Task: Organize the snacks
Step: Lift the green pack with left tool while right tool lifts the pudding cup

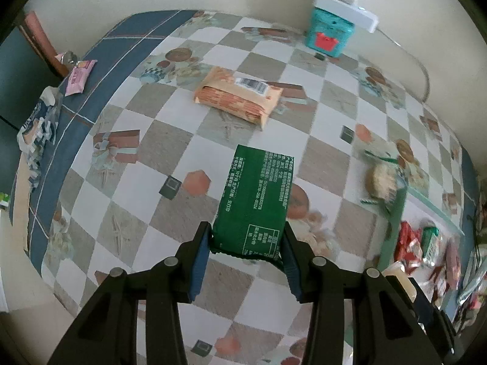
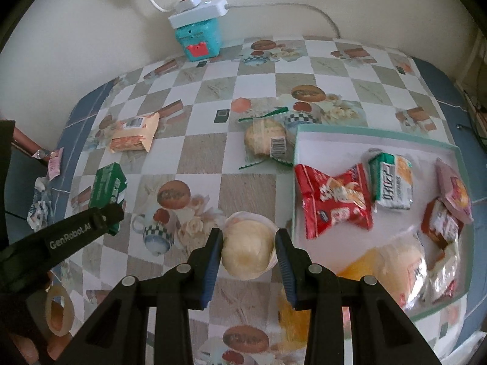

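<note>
Mint-green-rimmed and white inside, the tray [image 2: 359,133] at the table's right already held a red packet [image 2: 334,200], a green-and-white packet [image 2: 391,182] and several smaller wrapped snacks — an orange packet [image 2: 134,135] and a round cracker pack [image 2: 264,140] lay outside it on the checked tablecloth [image 2: 207,152]. The left gripper [image 1: 246,237] was clamped on the near end of the green packet [image 1: 258,194], which could sag or twist loose. The right gripper [image 2: 248,243] was closed on a pale wrapped bun [image 2: 248,249] just left of the tray — too hard a squeeze could crush it.

A tray [image 2: 377,140] is set at the right of the table [image 2: 207,152], with packets [image 2: 334,200] lain inside. A biscuit [image 2: 264,140] lies against its left wall, a wafer pack [image 2: 134,135] further left, and a tin [image 2: 199,41] behind, by the wall.
</note>
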`<state>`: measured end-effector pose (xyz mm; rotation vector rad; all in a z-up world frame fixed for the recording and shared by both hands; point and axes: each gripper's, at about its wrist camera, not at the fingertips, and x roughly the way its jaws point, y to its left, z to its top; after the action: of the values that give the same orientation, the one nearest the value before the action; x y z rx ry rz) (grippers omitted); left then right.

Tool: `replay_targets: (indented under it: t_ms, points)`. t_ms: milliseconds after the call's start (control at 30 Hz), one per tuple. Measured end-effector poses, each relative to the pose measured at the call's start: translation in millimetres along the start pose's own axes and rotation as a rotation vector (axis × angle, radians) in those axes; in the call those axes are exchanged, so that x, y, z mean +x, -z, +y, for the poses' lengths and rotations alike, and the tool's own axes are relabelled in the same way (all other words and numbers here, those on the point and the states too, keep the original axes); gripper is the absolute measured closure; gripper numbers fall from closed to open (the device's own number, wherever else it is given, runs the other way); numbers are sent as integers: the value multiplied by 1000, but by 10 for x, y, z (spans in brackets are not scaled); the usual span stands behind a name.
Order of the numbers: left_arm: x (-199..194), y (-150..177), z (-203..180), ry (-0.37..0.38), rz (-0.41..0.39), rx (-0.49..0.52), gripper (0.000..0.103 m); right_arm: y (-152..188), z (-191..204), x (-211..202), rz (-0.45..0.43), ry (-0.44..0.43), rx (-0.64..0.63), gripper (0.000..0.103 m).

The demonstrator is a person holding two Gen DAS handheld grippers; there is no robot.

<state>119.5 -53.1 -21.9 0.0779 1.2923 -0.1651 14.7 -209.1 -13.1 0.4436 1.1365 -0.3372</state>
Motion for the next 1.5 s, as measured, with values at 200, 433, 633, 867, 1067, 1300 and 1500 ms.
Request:
replay_targets:
  t_ms: [200,433,633,867,1067,1300,1500]
  points:
    - [-158,96,-134,15,-34,31,57,118,-117,-241,-48,-25,35,71]
    - [-173,215,-346,-5,-40,81,57,118,-337,-224,-38,-38,74,72]
    - [35,221,-309,-22,16,51,57,34,-340,-91,-27,-53,71,71]
    - [196,171,-129,-13,65,-14,57,-165,-227,117,-35,-23,23,70]
    - [359,119,-78,2,109,-42,57,-277,-209,268,-24,-16,12,70]
    - [507,47,0,31,151,-79,57,-387,-216,430,-11,17,1,70]
    - [577,-59,86,59,164,-117,57,-463,-91,536,-9,34,-41,70]
